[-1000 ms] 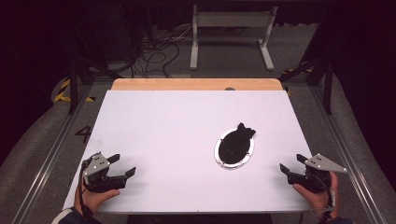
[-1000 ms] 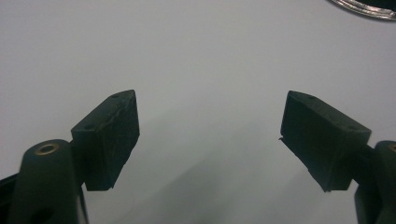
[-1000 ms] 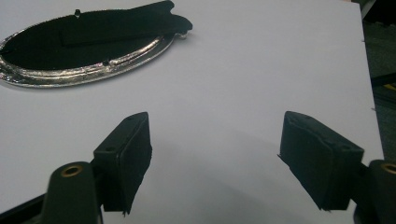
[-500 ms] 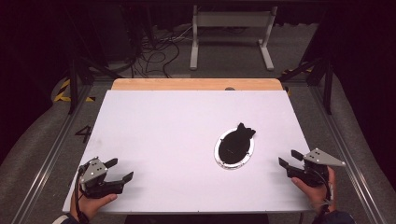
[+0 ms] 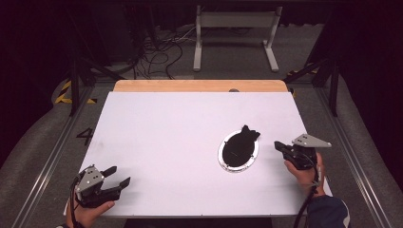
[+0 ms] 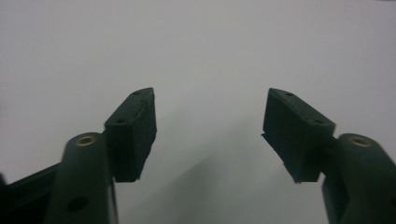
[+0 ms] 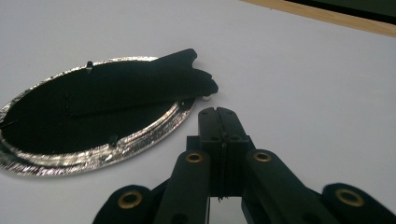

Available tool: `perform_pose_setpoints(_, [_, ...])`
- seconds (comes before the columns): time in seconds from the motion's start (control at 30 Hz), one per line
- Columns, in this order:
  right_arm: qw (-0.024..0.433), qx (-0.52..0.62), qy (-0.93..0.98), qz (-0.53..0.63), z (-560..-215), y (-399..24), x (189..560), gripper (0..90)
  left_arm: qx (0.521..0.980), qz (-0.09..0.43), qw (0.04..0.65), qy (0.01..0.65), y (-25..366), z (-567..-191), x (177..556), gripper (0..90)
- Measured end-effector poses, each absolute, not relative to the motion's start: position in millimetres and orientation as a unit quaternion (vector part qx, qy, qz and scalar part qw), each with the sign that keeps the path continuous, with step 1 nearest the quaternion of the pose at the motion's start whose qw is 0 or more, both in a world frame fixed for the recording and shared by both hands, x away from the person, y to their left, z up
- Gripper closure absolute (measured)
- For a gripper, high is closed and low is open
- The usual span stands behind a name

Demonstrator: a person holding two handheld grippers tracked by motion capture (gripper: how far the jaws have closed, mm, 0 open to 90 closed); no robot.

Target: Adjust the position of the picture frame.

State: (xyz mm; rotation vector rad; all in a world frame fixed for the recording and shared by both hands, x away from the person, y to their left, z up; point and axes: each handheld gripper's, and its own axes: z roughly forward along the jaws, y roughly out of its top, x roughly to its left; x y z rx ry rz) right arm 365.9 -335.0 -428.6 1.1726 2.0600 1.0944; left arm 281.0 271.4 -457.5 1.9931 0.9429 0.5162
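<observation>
The right gripper [image 7: 223, 114] has its 2 fingers [image 7: 231, 135] clenched together with nothing between them; they have just been closing. In the right gripper view the tips sit low in the middle of the frame, just beside the near rim of the dish [image 7: 140, 142], not touching it as far as can be told. The dish is an oval silver-rimmed thing with a black inside, filling the left half of that frame. A black piece [image 7: 140, 86] lies across it and sticks out over the rim at the upper middle, ending in a ragged, notched tip.

In the high view the right gripper [image 5: 281, 148] is at the lower right, pointing left at the dish [image 5: 227, 165], which lies flat on the desk [image 5: 180, 128] right of centre. The black piece [image 5: 248, 132] juts from the dish's upper right edge. The hand [image 5: 304, 172] and a dark sleeve come up from the bottom right corner.

The left gripper [image 6: 208, 121] has its fingers [image 6: 133, 133] released, a wide gap with nothing but bare white desk between them; they have just been closing a little. In the high view it [image 5: 119, 176] sits at the lower left corner of the desk, well apart from the dish, held by a hand [image 5: 90, 213] at the bottom edge.

Beyond the desk's far edge runs a wooden strip [image 5: 199, 85], and behind it cables [image 5: 161, 47] lie on the floor.
</observation>
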Motion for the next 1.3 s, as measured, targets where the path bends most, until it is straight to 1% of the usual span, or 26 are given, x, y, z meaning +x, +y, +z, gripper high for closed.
perform_pose_setpoints(0.1, [0.262, 0.425, 0.772, 0.393, -434, -325, 381, 90.0, 0.802, 0.196, 0.432, 0.362, 271, -457, 279, 53.3])
perform_pose_setpoints(0.17, [0.273, 0.415, 0.781, 0.378, -438, -318, 390, 90.0, 0.803, 0.192, 0.438, 0.357, 271, -456, 278, 66.7])
perform_pose_setpoints(0.23, [0.271, 0.420, 0.780, 0.376, -440, -315, 397, 90.0, 0.802, 0.192, 0.441, 0.354, 270, -455, 278, 78.7])
perform_pose_setpoints(0.3, [0.276, 0.422, 0.777, 0.378, -439, -313, 403, 90.0, 0.804, 0.187, 0.443, 0.349, 267, -453, 278, 87.7])
perform_pose_setpoints(0.33, [0.280, 0.418, 0.777, 0.378, -438, -311, 405, 90.0, 0.808, 0.185, 0.441, 0.343, 264, -453, 278, 89.9])
perform_pose_setpoints(0.4, [0.278, 0.420, 0.777, 0.379, -437, -310, 409, 90.0, 0.813, 0.184, 0.438, 0.337, 261, -452, 278, 90.0])
perform_pose_setpoints(0.5, [0.272, 0.427, 0.769, 0.390, -438, -306, 422, 90.0, 0.823, 0.167, 0.438, 0.321, 245, -451, 281, 90.0])
perform_pose_setpoints(0.6, [0.258, 0.451, 0.756, 0.398, -439, -307, 439, 90.0, 0.839, 0.151, 0.428, 0.300, 220, -451, 289, 88.9])
perform_pose_setpoints(0.67, [0.256, 0.457, 0.765, 0.376, -444, -303, 446, 90.0, 0.847, 0.143, 0.426, 0.284, 206, -451, 291, 89.0])
perform_pose_setpoints(0.83, [0.244, 0.465, 0.765, 0.372, -448, -300, 455, 90.0, 0.868, 0.119, 0.418, 0.241, 172, -453, 293, 87.6])
perform_pose_setpoints(0.97, [0.255, 0.459, 0.777, 0.347, -449, -295, 458, 90.0, 0.882, 0.097, 0.416, 0.199, 149, -455, 292, 90.0])
perform_pose_setpoints(1.0, [0.249, 0.462, 0.777, 0.348, -448, -295, 459, 90.0, 0.885, 0.091, 0.416, 0.186, 144, -455, 293, 90.0])
perform_pose_setpoints(1.13, [0.228, 0.456, 0.789, 0.343, -446, -297, 461, 90.0, 0.889, 0.085, 0.417, 0.166, 130, -454, 296, 90.0])
perform_pose_setpoints(1.3, [0.221, 0.429, 0.818, 0.313, -445, -290, 460, 90.0, 0.891, 0.085, 0.411, 0.174, 127, -457, 298, 90.0])
